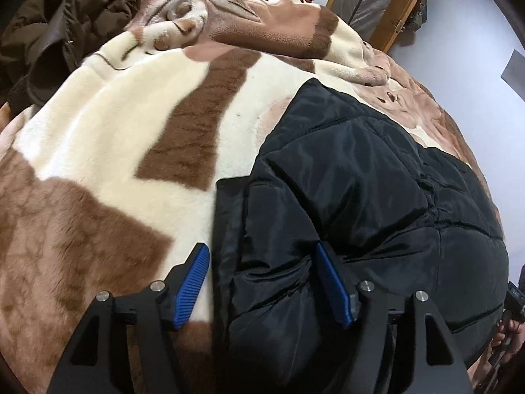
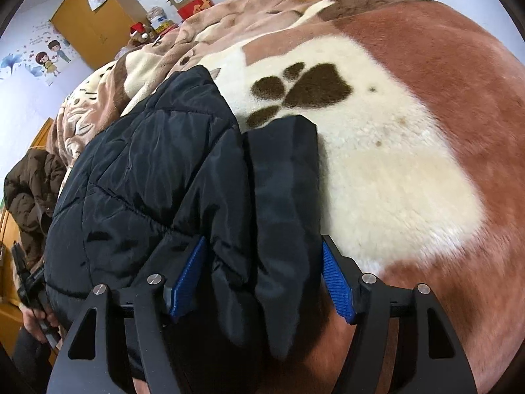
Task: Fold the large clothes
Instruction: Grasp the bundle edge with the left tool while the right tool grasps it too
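Observation:
A black quilted puffer jacket lies folded on a plush brown and cream blanket. My left gripper is open, its blue pads straddling the jacket's near left edge. In the right wrist view the same jacket lies on the blanket. My right gripper is open, its pads on either side of the jacket's near right edge and a flat black flap. Neither gripper is clamped on the fabric.
A brown puffer coat is heaped at the far left of the bed, also in the right wrist view. A wooden cabinet, boxes and a wooden frame stand beyond the bed.

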